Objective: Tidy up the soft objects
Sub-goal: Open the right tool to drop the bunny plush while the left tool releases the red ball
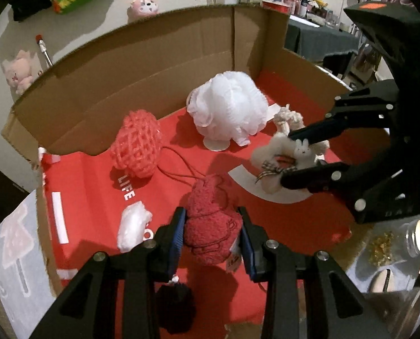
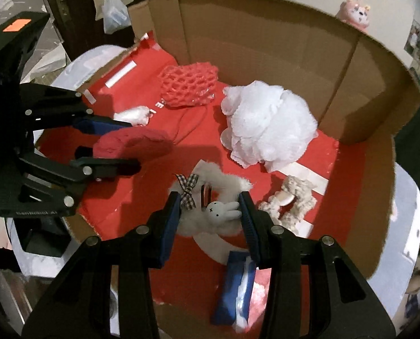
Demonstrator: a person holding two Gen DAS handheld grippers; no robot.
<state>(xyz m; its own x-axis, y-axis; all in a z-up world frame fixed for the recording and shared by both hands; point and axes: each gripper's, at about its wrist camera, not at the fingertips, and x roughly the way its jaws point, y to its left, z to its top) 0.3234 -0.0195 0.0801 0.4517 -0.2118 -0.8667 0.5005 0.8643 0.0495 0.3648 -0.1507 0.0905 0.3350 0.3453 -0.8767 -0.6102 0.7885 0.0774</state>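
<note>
Both grippers work over a cardboard box (image 1: 142, 65) lined with a red sheet (image 1: 294, 226). Left gripper (image 1: 212, 236): the 2 blue-padded fingers are closed against the sides of a red fuzzy plush (image 1: 210, 226), which sits squeezed between the pads over the near part of the sheet; from the right wrist view the same plush (image 2: 133, 142) is seen pinched between the left fingers. Right gripper (image 2: 210, 212): fingers clamped on a white fluffy ring plush (image 2: 224, 180) with a checked bow and a small white rabbit figure (image 2: 222, 210) caught between the pads; in the left wrist view this plush (image 1: 272, 147) is near the right side of the box. Other soft items on the sheet: white mesh bath puff (image 1: 229, 107) toward the back wall, red net puff (image 1: 136, 147) to its left with a red cord trailing toward the red plush, small white fluffy piece (image 1: 132, 226) just left of the left gripper, cream knitted toy (image 2: 291, 200) just right of the right gripper. A blue-and-white packet (image 2: 238, 288) lies below the right fingers. A black pompom (image 1: 176, 308) sits under the left gripper.
</note>
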